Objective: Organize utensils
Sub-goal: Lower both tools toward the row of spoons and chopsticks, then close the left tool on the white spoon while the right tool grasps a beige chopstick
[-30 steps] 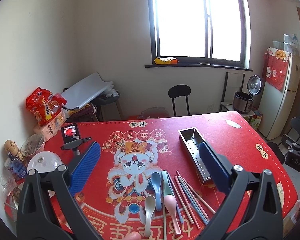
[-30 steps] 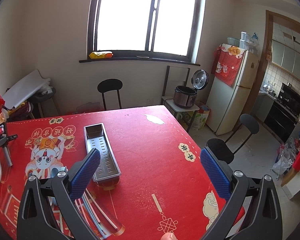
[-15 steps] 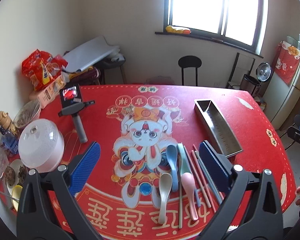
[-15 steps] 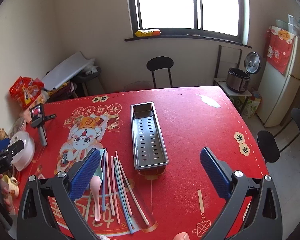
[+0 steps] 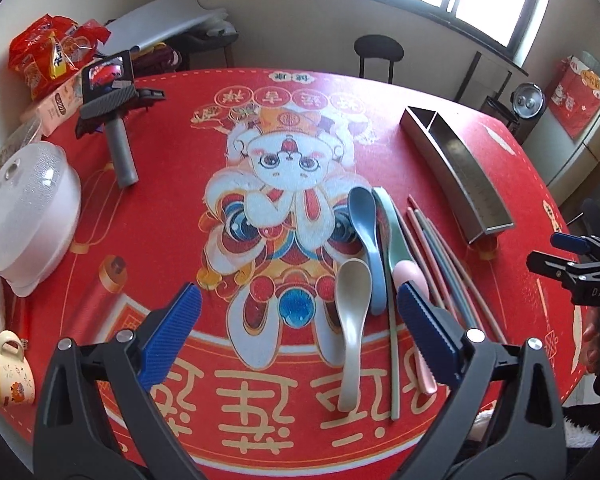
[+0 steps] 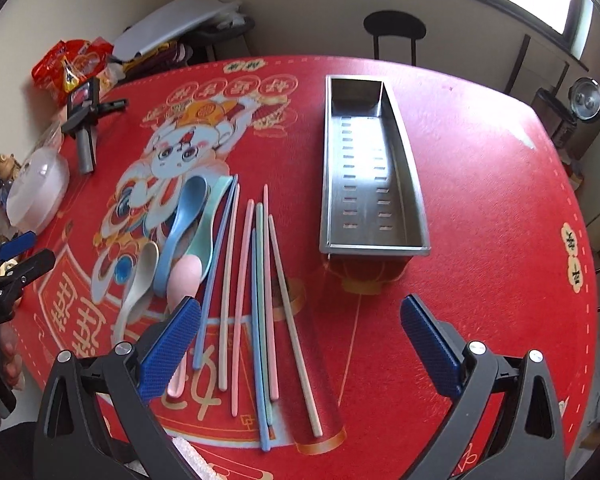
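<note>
Four spoons — blue [image 5: 365, 236], green [image 5: 392, 232], beige [image 5: 352, 308] and pink [image 5: 410, 280] — lie fanned near the front edge of the red tablecloth [image 6: 480, 200], with the coloured chopsticks [image 6: 256, 288] just beside them toward the steel perforated tray [image 6: 370, 168]. Bare cloth lies open between chopsticks and tray, and beyond the tray toward the right edge. Both grippers hover above the front edge, tilted down, jaws wide apart and holding nothing: the left gripper [image 5: 300, 320] over the spoons, the right gripper [image 6: 300, 328] over the chopsticks' near ends. Since a second ago both have swung down from the window — utensils untouched.
</note>
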Demonstrator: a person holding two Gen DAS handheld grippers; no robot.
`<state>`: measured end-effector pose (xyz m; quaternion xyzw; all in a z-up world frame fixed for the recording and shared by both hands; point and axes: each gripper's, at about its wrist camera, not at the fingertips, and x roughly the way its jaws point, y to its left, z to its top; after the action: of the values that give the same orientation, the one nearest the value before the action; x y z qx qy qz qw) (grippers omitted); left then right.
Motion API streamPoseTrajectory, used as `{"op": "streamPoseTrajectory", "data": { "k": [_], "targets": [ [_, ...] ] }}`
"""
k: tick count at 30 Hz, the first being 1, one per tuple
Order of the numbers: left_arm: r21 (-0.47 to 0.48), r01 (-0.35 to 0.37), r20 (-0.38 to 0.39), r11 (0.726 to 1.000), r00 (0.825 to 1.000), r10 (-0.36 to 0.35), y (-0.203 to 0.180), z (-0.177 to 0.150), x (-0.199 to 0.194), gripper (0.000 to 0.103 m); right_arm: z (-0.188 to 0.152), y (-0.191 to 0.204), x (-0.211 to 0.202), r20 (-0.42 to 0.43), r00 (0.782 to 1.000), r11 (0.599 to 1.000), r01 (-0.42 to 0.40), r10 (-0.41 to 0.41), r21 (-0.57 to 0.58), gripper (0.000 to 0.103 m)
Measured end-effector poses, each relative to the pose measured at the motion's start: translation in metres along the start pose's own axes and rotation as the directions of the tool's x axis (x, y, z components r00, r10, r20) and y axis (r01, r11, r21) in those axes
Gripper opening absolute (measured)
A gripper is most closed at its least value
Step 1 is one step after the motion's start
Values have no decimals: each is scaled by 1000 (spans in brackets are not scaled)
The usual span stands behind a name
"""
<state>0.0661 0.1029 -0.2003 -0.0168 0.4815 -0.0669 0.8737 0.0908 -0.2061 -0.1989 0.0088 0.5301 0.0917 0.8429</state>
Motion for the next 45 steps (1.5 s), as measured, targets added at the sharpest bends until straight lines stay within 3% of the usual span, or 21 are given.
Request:
{"op": "streamPoseTrajectory", "data": {
  "k": [2, 6, 9, 15, 22, 29, 35, 39, 45],
  "targets": [
    [-16, 30, -29, 999, 999, -31, 2, -9, 11, 94, -5, -1, 12, -31, 999, 999, -40, 41, 19, 98],
    [-54, 80, -114, 995, 990, -86, 5, -23, 35, 76, -13, -2, 28, -72, 996, 998, -59, 61, 32, 98],
    [-92, 114, -169, 989, 977, -128, 6, -31, 48, 74, -18, -6, 37, -86, 994, 997, -65, 68, 36, 97],
    [-100, 170, -171, 980, 968, -186, -1, -35, 57, 74, -27, -16, 50, -83, 997, 1000, 2, 0, 25, 85],
    [-65, 180, -163, 981, 968, -189, -9, -33, 60, 73, -31, -21, 56, -66, 994, 996, 90, -91, -26, 70],
    [-29, 221, -189, 975, 956, -223, -20, -36, 66, 52, -32, -16, 55, -59, 997, 998, 52, -54, -23, 65],
    [-114, 275, -184, 955, 939, -292, -6, -37, 70, 35, -34, -12, 54, -58, 998, 999, 37, -39, -34, 63],
    [-179, 293, -189, 939, 926, -325, 6, -39, 77, 31, -34, -10, 56, -67, 997, 999, 24, -26, -35, 61],
    [-184, 316, -218, 931, 910, -352, 0, -45, 85, 26, -36, -8, 62, -94, 996, 999, -8, 4, -36, 51]
  ]
}}
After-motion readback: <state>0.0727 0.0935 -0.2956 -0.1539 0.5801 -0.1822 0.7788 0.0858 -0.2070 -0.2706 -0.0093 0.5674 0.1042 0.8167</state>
